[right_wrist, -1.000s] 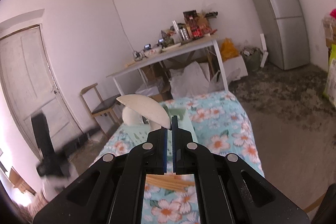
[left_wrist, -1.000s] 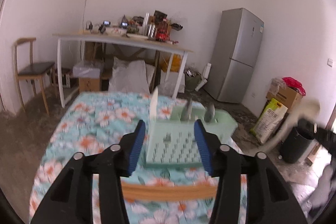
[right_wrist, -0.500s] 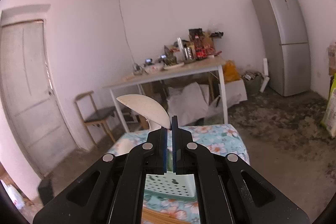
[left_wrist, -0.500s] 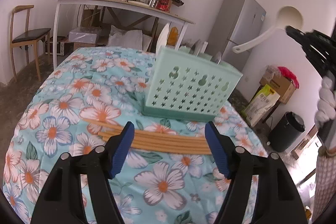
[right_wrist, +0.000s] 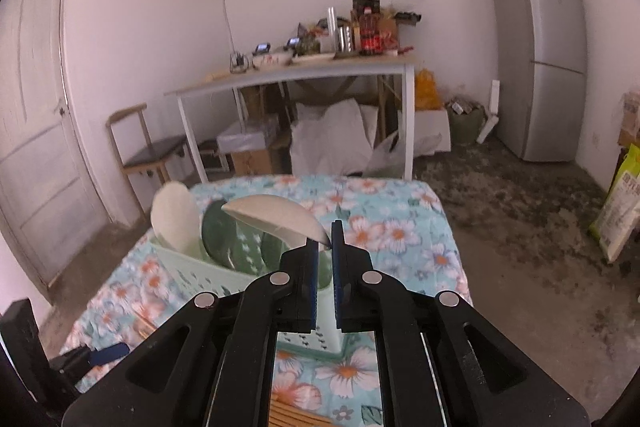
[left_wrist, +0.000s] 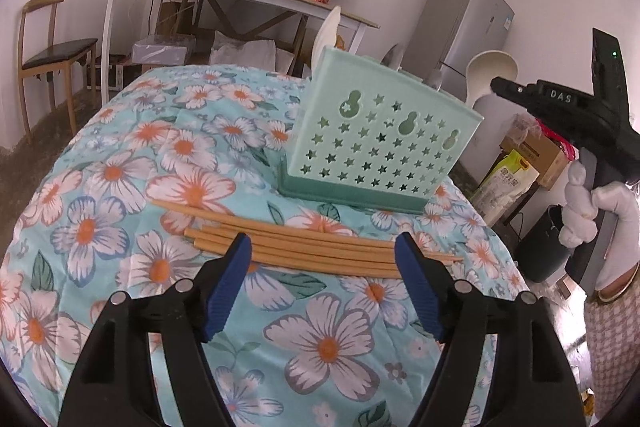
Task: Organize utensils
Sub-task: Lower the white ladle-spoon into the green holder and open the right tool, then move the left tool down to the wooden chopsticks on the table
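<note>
Chopsticks loose, white spoon aloft

Chopsticks bundled flat on the floral bench, just in front of the mint caddy. Left tongs spread wide, hovering low before the chopsticks, holding nothing. Right tongs pinched narrow on the white spoon, raised above the caddy's right end. Utensils standing upright inside the caddy.

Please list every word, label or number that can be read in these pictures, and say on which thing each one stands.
"DAS": white letters on the black body of the right gripper.
Sticker on the refrigerator: too small to read.
Print on the yellow-green bag: too blurred to read.
Labels on the red bottles: unreadable.
</note>
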Action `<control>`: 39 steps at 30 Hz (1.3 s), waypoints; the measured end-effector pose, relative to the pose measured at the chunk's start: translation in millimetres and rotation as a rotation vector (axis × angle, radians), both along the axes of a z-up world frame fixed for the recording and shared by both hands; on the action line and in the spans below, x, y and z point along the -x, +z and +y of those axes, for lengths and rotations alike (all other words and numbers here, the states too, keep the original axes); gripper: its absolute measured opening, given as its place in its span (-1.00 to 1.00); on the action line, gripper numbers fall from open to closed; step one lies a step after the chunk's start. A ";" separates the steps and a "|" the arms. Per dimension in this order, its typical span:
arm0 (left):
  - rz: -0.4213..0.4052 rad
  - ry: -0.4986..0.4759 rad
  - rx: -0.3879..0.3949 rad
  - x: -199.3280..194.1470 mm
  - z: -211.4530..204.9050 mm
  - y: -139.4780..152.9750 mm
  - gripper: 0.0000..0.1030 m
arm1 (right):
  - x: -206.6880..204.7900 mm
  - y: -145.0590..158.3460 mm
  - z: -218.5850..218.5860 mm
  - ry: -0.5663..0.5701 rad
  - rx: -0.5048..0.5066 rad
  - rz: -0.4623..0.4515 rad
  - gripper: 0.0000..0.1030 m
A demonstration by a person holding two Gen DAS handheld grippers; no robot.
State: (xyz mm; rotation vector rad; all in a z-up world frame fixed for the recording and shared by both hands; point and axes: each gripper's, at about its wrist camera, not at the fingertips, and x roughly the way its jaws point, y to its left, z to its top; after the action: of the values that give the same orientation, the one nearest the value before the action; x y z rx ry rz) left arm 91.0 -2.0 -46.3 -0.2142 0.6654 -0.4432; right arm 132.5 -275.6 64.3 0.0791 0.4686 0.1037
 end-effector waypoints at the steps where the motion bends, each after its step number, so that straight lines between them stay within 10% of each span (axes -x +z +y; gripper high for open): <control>1: 0.004 0.001 -0.001 -0.5 -0.5 -1.0 0.40 | 0.2 -1.3 0.3 0.001 0.007 0.004 -0.80; 7: 0.010 0.015 -0.006 0.6 -1.2 -0.1 0.41 | 11.8 1.3 2.0 -0.003 0.022 -0.014 -0.27; 20: 0.004 0.034 -0.040 18.3 -7.1 10.1 0.45 | 65.7 13.2 -10.1 0.006 -0.044 -0.069 0.00; 39: 0.144 0.082 -0.096 16.1 -9.0 -24.2 0.48 | 98.0 -137.7 9.4 0.061 -0.249 0.384 0.22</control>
State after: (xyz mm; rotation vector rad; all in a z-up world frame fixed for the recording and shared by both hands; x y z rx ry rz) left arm 74.9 -11.1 -70.5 -0.1831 0.8140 -0.3181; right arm 34.5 -266.3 -73.4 0.3327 0.8402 0.2083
